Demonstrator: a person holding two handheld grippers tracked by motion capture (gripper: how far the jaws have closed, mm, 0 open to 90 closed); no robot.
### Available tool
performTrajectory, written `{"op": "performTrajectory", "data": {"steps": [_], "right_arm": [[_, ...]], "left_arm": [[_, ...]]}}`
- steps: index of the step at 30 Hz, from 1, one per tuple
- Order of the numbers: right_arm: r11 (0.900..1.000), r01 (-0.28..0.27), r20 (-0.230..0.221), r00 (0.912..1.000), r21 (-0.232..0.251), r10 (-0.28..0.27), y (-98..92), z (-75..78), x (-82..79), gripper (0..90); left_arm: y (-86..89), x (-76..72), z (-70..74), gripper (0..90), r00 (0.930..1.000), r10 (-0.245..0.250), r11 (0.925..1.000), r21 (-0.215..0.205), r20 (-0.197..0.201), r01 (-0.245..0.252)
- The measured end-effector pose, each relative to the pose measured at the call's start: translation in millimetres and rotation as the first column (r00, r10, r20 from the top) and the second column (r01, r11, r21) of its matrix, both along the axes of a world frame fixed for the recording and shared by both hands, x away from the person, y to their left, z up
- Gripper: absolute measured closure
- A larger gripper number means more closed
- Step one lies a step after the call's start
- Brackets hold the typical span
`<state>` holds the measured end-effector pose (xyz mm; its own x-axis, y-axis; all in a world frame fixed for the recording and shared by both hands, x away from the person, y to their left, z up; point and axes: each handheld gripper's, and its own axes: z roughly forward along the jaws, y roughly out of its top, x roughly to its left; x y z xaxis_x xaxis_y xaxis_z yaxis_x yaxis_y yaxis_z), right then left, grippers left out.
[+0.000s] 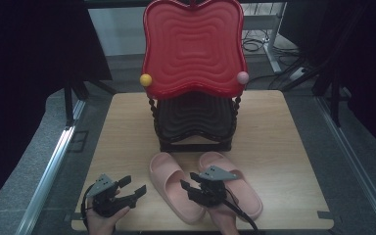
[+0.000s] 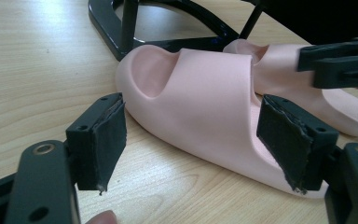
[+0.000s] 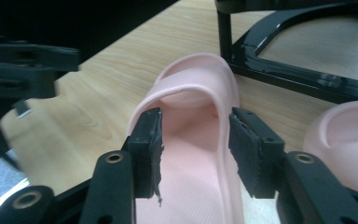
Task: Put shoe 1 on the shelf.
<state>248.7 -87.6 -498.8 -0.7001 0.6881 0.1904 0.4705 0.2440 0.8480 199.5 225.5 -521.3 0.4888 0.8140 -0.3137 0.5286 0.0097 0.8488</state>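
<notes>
Two pale pink slippers (image 1: 176,188) lie flat, side by side. Right gripper (image 3: 196,140) jaws half-open around one strap; left gripper (image 2: 191,140) jaws wide, empty.

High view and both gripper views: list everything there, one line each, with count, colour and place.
Slippers: two, pink, side by side at the table's near edge, left slipper, right slipper.
Rack: one, black, behind the slippers.
Tray: one, red, atop the rack.
Knobs: two, yellow and pink, at the tray's lower corners.
Table: one, light wood.
Left gripper: black, open, left of the slippers.
Right gripper: black, jaws astride the left slipper's edge.
</notes>
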Motion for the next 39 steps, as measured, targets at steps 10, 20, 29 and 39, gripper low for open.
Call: {"op": "performTrajectory", "data": {"steps": [10,20,29,39], "right_arm": [[0.995,0.066,-0.027,0.9973,-0.075,-0.068,23.5,-22.5,22.6,62.8],[0.991,0.106,-0.069,0.9914,-0.077,-0.111,31.2,-34.7,38.6,79.5],[0.995,0.089,-0.097,0.9910,-0.035,-0.092,24.1,-25.4,34.5,83.5],[0.998,0.016,-0.078,0.9968,0.053,-0.012,-4.6,15.8,22.2,83.8]], "left_arm": [[7.6,0.6,-2.1,24.1,0.9997,0.017,0.9997,-0.017,-0.016,-0.018],[8.6,1.0,-4.4,23.8,0.9998,0.012,0.9998,-0.017,-0.017,-0.012],[9.5,1.4,-5.4,23.8,0.9997,0.013,0.9997,-0.018,-0.020,-0.014],[9.0,1.7,-6.6,23.8,0.9996,0.014,0.9998,-0.017,-0.026,-0.014]]}}
